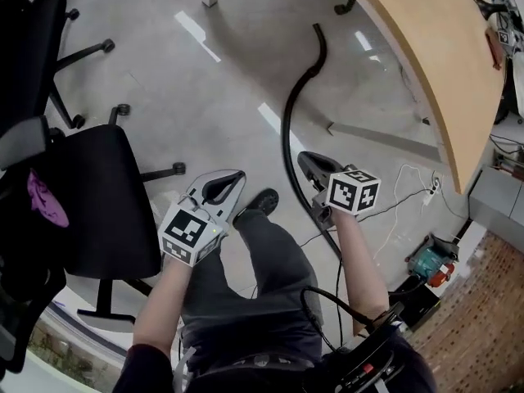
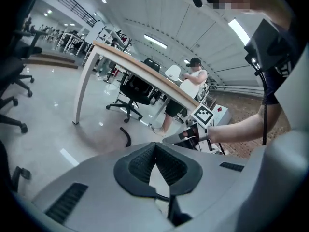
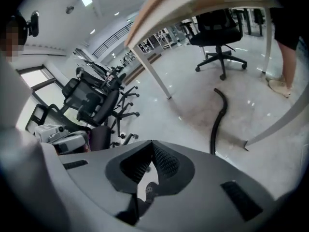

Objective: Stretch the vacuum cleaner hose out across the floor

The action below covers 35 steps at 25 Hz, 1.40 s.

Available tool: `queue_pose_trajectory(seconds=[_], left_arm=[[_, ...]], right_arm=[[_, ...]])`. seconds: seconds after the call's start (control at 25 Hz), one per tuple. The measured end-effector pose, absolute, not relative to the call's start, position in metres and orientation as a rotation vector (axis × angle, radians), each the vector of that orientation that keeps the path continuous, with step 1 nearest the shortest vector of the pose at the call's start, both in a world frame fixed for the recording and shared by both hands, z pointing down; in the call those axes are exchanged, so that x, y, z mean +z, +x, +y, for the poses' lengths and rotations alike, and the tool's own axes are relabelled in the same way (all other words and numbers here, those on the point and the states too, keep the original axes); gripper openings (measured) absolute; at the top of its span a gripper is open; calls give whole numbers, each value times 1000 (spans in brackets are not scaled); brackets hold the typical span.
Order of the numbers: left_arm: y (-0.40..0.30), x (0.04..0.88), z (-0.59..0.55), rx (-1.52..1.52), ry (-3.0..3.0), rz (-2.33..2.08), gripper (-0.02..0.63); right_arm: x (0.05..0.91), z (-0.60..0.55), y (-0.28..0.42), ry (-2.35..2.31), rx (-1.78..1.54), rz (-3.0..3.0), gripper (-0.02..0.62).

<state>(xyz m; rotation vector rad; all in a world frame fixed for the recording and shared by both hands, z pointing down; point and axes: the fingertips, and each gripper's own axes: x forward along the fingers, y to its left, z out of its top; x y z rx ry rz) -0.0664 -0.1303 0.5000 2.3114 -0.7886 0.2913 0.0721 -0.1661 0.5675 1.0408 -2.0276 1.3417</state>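
Looks like the reach-in stage, hose not yet taken. The left gripper [image 1: 223, 188] and right gripper [image 1: 315, 169] both have their jaws pressed fully together w/ nothing between them. Each gripper view shows only bare floor past the ribbed black pads.

The vacuum hose [image 1: 288, 113] lies on the floor [image 1: 164, 80] in a long bend. Its free end curls near the edge of the bench [image 1: 426, 64]. From there it runs back toward the person and passes under the right gripper in the head view. The left gripper hangs off to the side, apart from the hose, over the person's shoe [image 1: 262, 201].

Next move, I'd say: open the jaws, get down to the hose & clamp it. Prob one gripper nr the close end and one further along, then draw the bend out straight. The office chair [image 1: 106, 195] and bench legs hem the space in, so the pull needs a clear line.

Materials etc.:
- The hose is matt black, round & flexible, and probably slippery-ish in a pinch.
- The floor is polished grey & glossy w/ light streaks, so the hose should slide easily.
- The bench top is pale wood w/ a curved edge.
- The gripper shells are smooth light-grey plastic, and the pads are black w/ a fine grid texture.
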Motion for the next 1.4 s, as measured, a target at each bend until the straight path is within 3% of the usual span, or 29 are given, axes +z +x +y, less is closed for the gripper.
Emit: queue_pose_trajectory(seconds=[0.36,0.76,0.92,1.4], left_arm=[[-12,638,-154,383,2408,-713,6],[8,694,-214,382,2438,-814,6],[35,715,-217,398,2454,-673,6],[17,712,-217,600,2623,-645,6]], right_arm=[[764,-209,149,1127,1341,-1902,3],[890,-264,174,1126,1308,-1855,8],[954,-281,185,1112,1239,-1769,180],[1067,-300,212,1065,987,-1573,183]])
